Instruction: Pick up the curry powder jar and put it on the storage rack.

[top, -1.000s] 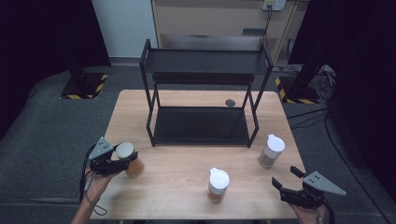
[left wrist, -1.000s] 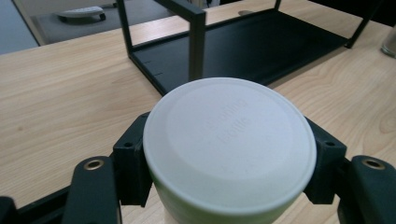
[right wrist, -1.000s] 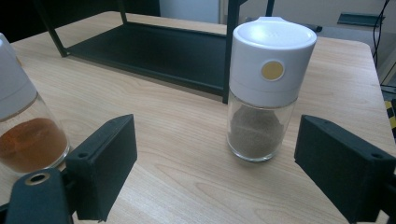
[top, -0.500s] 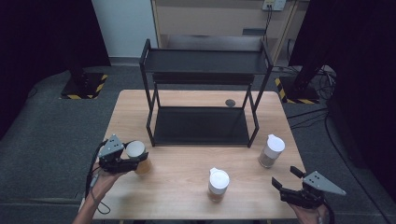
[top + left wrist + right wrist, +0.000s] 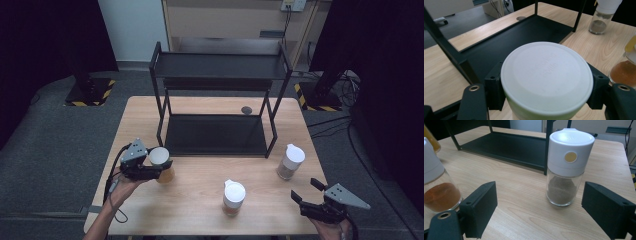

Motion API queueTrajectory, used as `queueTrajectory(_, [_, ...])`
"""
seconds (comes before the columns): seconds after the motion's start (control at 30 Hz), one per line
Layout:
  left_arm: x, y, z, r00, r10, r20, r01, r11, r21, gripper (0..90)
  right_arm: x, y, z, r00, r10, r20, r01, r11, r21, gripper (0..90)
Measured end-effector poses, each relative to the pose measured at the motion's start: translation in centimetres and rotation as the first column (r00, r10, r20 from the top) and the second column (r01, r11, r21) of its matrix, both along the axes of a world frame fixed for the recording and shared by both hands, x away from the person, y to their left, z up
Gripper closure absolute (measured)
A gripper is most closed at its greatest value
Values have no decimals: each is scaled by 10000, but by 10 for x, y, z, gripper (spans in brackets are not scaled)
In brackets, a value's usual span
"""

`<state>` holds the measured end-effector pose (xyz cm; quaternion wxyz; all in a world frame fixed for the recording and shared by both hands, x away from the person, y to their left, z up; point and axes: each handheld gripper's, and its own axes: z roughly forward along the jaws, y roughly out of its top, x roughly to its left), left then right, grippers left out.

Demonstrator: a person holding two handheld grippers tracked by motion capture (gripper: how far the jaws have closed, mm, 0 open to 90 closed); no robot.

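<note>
Left gripper (image 5: 161, 169) clamps white-lidded jar (image 5: 161, 162), lower left, short of rack (image 5: 215, 135). Right gripper (image 5: 306, 190) jaws apart, empty, lower right. Two spice jars (image 5: 233, 197) unplaced; shelves bare.

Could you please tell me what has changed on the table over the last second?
The left gripper, still shut on the white-lidded jar, has carried it to the right and toward the black rack. The right gripper stayed open at the near right corner, and the two spice jars have not moved.
</note>
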<state>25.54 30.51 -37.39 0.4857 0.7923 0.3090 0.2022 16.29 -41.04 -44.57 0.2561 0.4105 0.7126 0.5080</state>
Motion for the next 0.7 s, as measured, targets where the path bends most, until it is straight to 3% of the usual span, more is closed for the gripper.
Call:
queueTrajectory(0.17, [10, -9, 7, 9998, -206, -4, 206, 9998, -27, 329, 0, -1, 0, 10000, 4, 13, -4, 10000, 25, 138])
queueTrajectory(0.53, [35, -24, 23, 9998, -176, 63, 178, 9992, -352, 329, 0, -2, -1, 10000, 19, -24, -19, 10000, 70, 139])
queueTrajectory(0.7, [43, -35, 30, 9999, -11, 166, 14, 9999, -156, 330, 0, -2, -1, 10000, 39, -30, -39, 9999, 98, 139])
